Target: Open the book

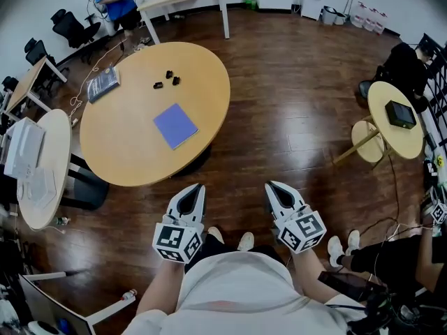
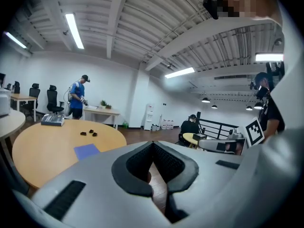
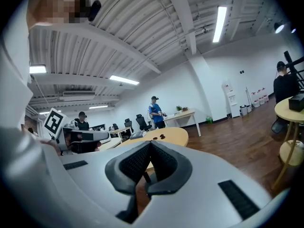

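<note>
Holding the left gripper (image 1: 195,188) and the right gripper (image 1: 273,186) just off the near edge of the round table (image 1: 112,155), each with jaws pressed together on nothing. Facing the blue book (image 1: 175,125) near the middle of that table, well apart from both grippers: closed, flat, set cornerwise, one corner aimed at the table's near edge. Too nearly square to name a long axis. Farther across the table, three small black pieces (image 1: 167,79); at its far left rim, a grey flat object (image 1: 103,84).
</note>
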The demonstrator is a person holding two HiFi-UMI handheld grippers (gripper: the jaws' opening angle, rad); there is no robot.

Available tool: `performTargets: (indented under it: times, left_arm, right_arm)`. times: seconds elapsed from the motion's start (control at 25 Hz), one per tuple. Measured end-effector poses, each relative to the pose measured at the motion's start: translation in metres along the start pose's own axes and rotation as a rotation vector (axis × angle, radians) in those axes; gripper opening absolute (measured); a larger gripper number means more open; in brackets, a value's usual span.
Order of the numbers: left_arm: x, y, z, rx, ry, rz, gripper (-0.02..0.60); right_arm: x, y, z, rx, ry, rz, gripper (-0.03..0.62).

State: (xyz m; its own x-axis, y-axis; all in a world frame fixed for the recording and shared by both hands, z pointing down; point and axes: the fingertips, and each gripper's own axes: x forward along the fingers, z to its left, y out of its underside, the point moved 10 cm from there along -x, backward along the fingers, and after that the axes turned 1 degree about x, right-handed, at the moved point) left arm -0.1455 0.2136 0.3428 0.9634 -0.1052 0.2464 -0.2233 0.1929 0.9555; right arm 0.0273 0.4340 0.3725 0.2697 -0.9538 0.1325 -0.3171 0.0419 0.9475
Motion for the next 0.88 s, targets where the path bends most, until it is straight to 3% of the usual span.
performTargets:
  times: [0.4,0.64,0.88]
  left_arm:
    - [0.085,-0.003,0.003,-0.033,0.062,0.001,0.011]
    - [0.127,-0.018,0.039,-0.051,0.057,-0.014,0.011]
    - [0.163,-0.041,0.095,-0.087,-0.004,-0.047,0.011]
  right_arm:
    - [0.022,-0.006,-0.058,-0.003,0.048,0.034,-0.003]
    - [0.079,-0.025,-0.079,-0.027,0.025,0.049,-0.003]
    - [0.163,-0.046,-0.092,-0.057,-0.055,0.094,-0.003]
